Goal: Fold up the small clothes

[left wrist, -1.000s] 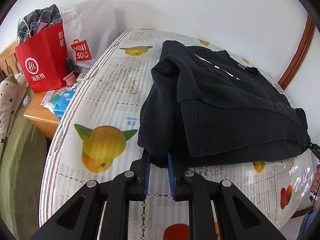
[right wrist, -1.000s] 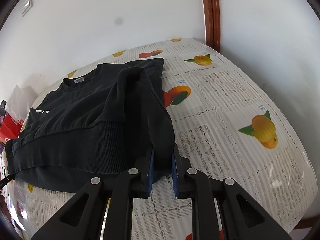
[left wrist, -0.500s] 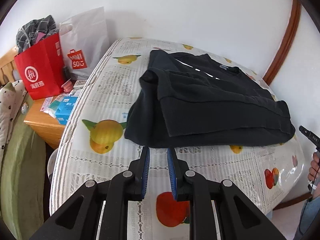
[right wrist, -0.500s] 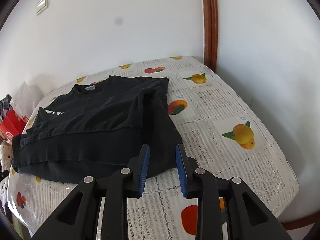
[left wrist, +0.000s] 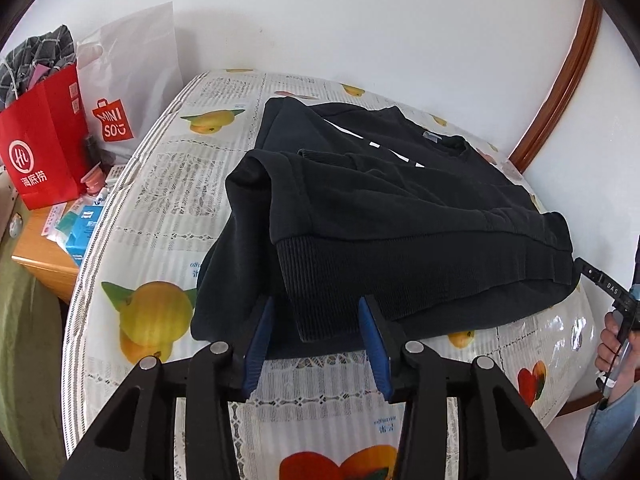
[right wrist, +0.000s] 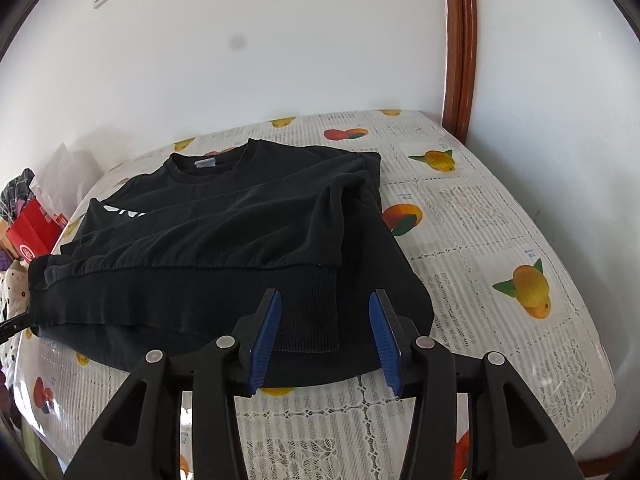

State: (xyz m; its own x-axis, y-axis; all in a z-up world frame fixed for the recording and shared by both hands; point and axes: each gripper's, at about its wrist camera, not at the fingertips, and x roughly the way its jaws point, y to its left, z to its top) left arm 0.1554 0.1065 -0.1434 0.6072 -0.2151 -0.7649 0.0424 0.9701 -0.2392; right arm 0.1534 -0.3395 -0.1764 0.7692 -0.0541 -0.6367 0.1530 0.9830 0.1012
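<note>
A black sweatshirt [left wrist: 400,216] lies folded on the fruit-print table [left wrist: 168,184], its collar toward the wall. My left gripper [left wrist: 316,304] hovers over the near left corner with its jaws opening. The ribbed hem lies below the gap, and the blue pads are clear of the cloth. In the right wrist view the same sweatshirt [right wrist: 240,232] spreads across the table [right wrist: 480,220]. My right gripper [right wrist: 325,296] is over the near right hem corner, jaws opening, pads not pressing on it. The right gripper's tip [left wrist: 600,280] and a hand [left wrist: 612,340] show at the left view's right edge.
A red paper bag [left wrist: 40,140] and a white shopping bag [left wrist: 124,80] stand on a wooden side table [left wrist: 44,256] left of the table, among small boxes. A wooden door frame [right wrist: 460,40] rises at the back right. White walls close off the far side.
Both grippers were shut on the sweatshirt's near corners. They let go and drew back, and their jaws have spread wider. The garment now rests flat on the table.
</note>
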